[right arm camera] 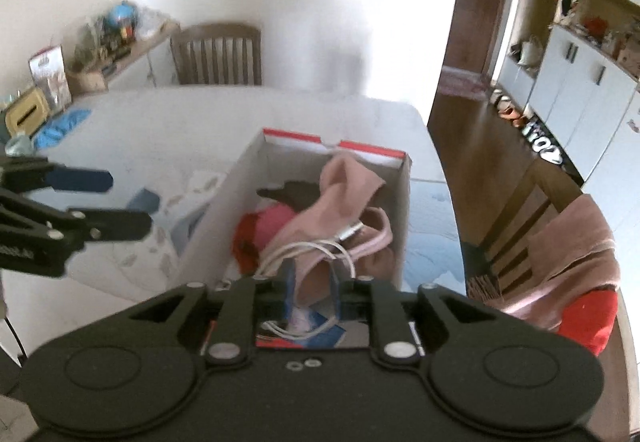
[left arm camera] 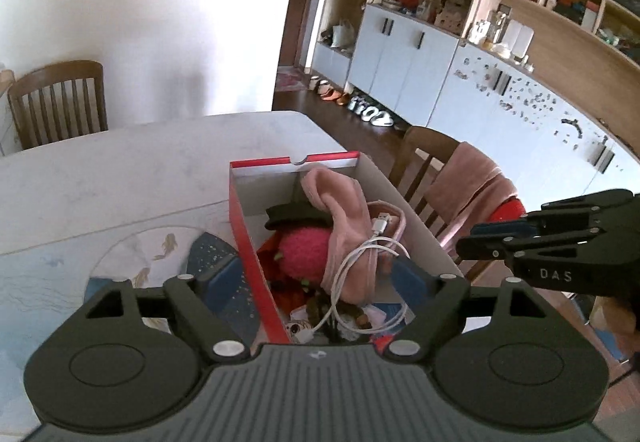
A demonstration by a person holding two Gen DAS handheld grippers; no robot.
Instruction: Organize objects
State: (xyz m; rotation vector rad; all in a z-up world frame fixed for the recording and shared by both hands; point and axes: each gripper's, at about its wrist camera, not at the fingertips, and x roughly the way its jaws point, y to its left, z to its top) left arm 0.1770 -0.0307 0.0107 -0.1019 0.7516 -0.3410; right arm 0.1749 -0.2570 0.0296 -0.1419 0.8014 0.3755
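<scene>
A red and white cardboard box [left arm camera: 248, 238] stands on the table, also in the right wrist view [right arm camera: 402, 202]. It holds a pink cloth [left arm camera: 344, 218] [right arm camera: 344, 186], a white USB cable [left arm camera: 360, 258] [right arm camera: 308, 248], a fuzzy pink item [left arm camera: 302, 250], a black item [left arm camera: 296, 216] and small clutter. My left gripper [left arm camera: 316, 278] hangs open over the box, one finger on each side of its left wall. My right gripper [right arm camera: 314, 290] is over the box's near end, its blue pads [right arm camera: 289, 294] narrowly apart with nothing between them. It shows at the right in the left wrist view [left arm camera: 476, 238].
The white table [left arm camera: 140, 162] has a fish-patterned mat [left arm camera: 132, 254]. A wooden chair [left arm camera: 424, 158] draped with a pink towel [left arm camera: 472, 194] stands right of the box. Another chair [right arm camera: 218, 54] is at the far side. A cluttered shelf [right arm camera: 100, 38] is at the left.
</scene>
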